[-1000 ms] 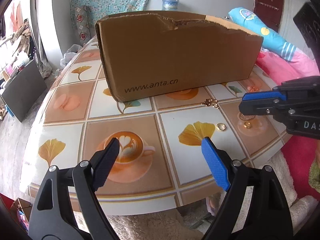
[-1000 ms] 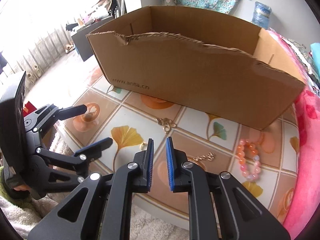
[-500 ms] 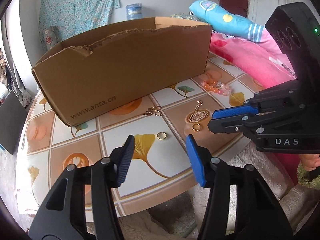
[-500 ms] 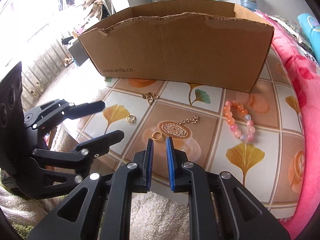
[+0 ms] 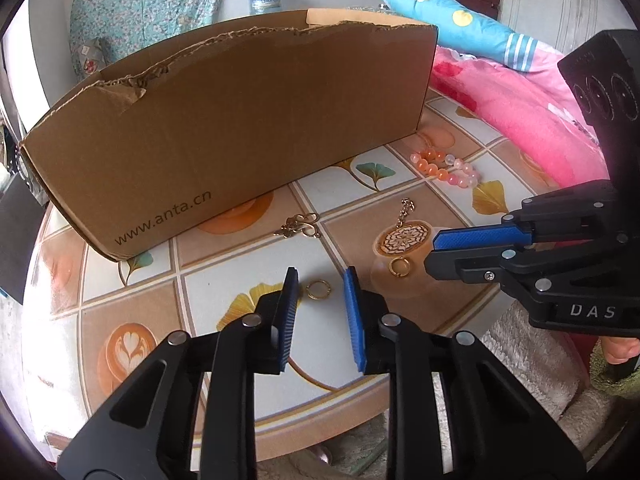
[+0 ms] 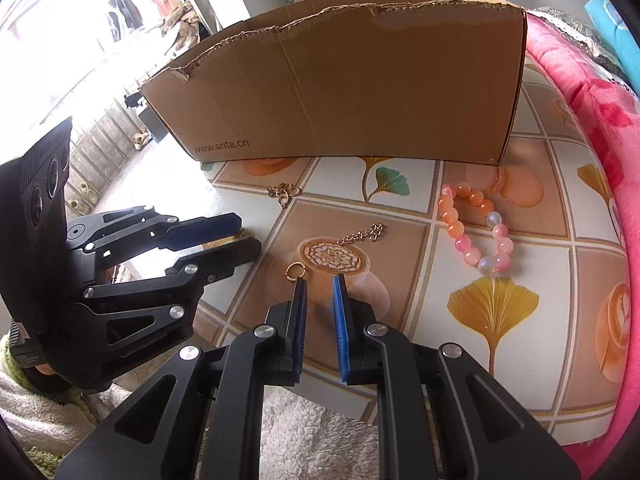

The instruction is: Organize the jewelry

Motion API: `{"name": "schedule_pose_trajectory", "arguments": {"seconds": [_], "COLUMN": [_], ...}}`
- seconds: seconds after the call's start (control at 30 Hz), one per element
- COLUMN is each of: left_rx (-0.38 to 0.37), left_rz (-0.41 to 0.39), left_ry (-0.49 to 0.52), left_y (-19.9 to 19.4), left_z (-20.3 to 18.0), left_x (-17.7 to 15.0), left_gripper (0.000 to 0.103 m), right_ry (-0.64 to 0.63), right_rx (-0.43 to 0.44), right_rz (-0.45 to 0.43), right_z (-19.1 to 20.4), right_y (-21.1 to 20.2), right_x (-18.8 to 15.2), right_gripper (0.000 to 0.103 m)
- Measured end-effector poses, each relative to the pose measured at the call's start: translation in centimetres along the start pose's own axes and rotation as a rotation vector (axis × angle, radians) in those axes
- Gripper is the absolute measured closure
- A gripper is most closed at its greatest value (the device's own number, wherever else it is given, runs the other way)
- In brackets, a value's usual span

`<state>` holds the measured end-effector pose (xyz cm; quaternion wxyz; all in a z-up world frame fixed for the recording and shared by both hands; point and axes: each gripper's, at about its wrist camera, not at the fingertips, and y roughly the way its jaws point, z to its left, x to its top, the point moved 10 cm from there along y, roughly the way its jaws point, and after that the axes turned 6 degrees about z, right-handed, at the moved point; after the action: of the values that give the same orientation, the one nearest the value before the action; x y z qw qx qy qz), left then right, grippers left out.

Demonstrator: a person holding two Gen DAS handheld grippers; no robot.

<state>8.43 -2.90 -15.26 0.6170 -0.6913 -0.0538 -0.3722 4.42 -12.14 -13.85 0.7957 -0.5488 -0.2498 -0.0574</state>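
Cardboard box, brown, torn top edge (image 5: 248, 120), stands on my tiled-print table (image 5: 240, 380), all jewelry on the table in front of it. Orange-pink bead bracelet (image 6: 476, 228) lies near its right end, thin gold chain (image 6: 362, 235) between bracelet and my claws. My left gripper (image 5: 320, 280) is closing, small gold ring (image 5: 318, 290) sits between the pads, untouched. My right gripper (image 6: 319, 285) is nearly together, empty, second gold ring (image 6: 295, 271) just past its left tip.
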Motion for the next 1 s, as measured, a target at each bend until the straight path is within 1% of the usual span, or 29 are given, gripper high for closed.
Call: {"name": "schedule_pose_trajectory", "arguments": {"seconds": [0.1, 0.17, 0.27, 0.57, 0.6, 0.63, 0.67, 0.9, 1.0], "left_rx": [0.005, 0.01, 0.014, -0.021, -0.021, -0.019, -0.017, -0.006, -0.004], "left_rz": [0.0, 0.001, 0.002, -0.011, -0.015, -0.019, -0.023, -0.035, -0.036], "left_ry": [0.009, 0.015, 0.016, -0.015, -0.017, -0.019, -0.021, -0.045, -0.052], "left_y": [0.0, 0.0, -0.1, -0.5, -0.7, -0.8, -1.0, -1.8, -1.9], "left_z": [-0.2, -0.2, -0.3, 0.0, 0.1, 0.2, 0.3, 1.5, 1.8], "left_x": [0.0, 0.0, 0.0, 0.1, 0.2, 0.2, 0.2, -0.2, -0.3], "left_gripper": [0.086, 0.092, 0.092, 0.092, 0.092, 0.092, 0.092, 0.092, 0.092], "right_ry": [0.003, 0.003, 0.007, 0.005, 0.002, -0.001, -0.006, -0.103, -0.136], "right_rx": [0.007, 0.009, 0.009, 0.004, 0.005, 0.004, -0.001, -0.051, -0.061], "right_rz": [-0.004, -0.006, -0.008, -0.013, -0.011, -0.012, -0.016, -0.05, -0.049], "right_z": [0.0, -0.1, -0.3, -0.1, 0.0, 0.1, 0.3, 2.2, 2.9], "right_y": [0.0, 0.0, -0.1, -0.5, -0.5, -0.5, -0.6, -0.6, -0.1], "right_x": [0.0, 0.1, 0.1, 0.2, 0.2, 0.2, 0.3, 0.7, 0.8], "right_gripper": [0.089, 0.089, 0.089, 0.089, 0.088, 0.079, 0.073, 0.073, 0.073]}}
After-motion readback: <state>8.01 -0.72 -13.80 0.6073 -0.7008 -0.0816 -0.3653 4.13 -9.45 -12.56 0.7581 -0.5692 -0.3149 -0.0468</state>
